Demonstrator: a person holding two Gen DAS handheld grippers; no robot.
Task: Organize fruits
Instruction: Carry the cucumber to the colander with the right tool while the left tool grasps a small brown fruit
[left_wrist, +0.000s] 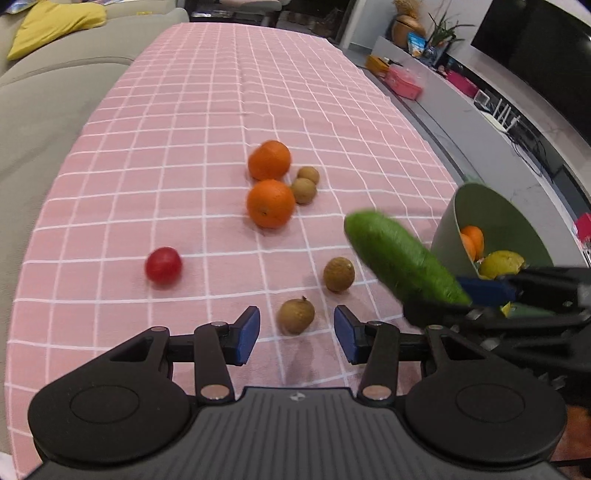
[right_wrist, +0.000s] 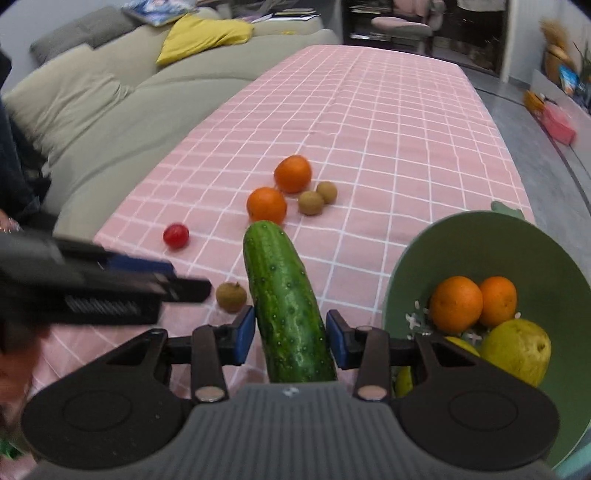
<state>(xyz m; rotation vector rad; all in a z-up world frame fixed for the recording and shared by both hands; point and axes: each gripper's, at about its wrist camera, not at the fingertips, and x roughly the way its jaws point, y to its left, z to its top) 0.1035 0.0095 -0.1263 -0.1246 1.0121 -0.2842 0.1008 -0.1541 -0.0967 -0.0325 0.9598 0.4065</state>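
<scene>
My right gripper (right_wrist: 291, 338) is shut on a green cucumber (right_wrist: 287, 302) and holds it above the table, left of the green bowl (right_wrist: 480, 240); the cucumber also shows in the left wrist view (left_wrist: 402, 262). The bowl holds two oranges (right_wrist: 456, 303) and yellow-green fruits (right_wrist: 517, 350). My left gripper (left_wrist: 296, 334) is open, with a brown longan (left_wrist: 296, 316) between its fingers. On the pink checked cloth (left_wrist: 184, 147) lie two oranges (left_wrist: 270, 203), a red tomato (left_wrist: 163, 265) and more longans (left_wrist: 338, 274).
A grey sofa (right_wrist: 92, 110) with a yellow cushion (right_wrist: 203, 35) runs along the table's left side. The bowl (left_wrist: 495, 218) stands at the table's right edge. A low TV shelf (left_wrist: 480, 122) with clutter lies to the right.
</scene>
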